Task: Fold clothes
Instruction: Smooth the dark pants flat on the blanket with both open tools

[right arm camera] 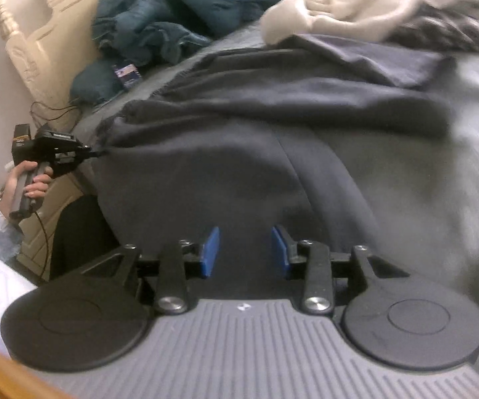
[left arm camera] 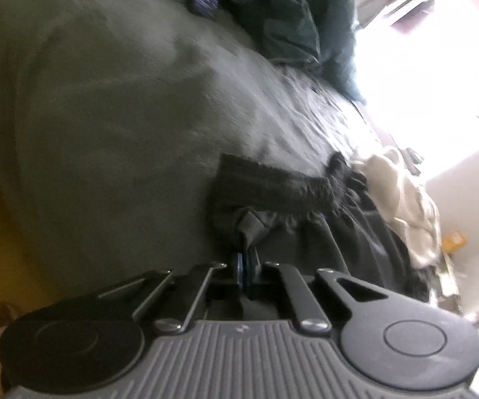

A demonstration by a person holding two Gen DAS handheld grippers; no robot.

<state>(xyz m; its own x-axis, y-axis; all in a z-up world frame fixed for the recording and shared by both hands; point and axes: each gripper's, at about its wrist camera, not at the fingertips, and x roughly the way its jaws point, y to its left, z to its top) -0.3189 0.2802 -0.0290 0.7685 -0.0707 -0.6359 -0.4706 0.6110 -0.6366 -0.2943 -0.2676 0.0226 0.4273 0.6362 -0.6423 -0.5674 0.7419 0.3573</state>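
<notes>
Right gripper (right arm camera: 245, 252) jaws apart above dark garment (right arm camera: 239, 139); left gripper (right arm camera: 95, 153) pinches its fringed corner.

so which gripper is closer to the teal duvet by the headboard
Left. The left gripper holds the dark garment at its corner just below the teal duvet. The right gripper is open, over the garment's near edge.

Bedroom — bed (right arm camera: 455, 166), carved headboard (right arm camera: 40, 50).

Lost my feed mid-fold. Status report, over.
Left gripper shut on dark garment corner. Right gripper open above it. White clothing lying on garment's far edge.
</notes>
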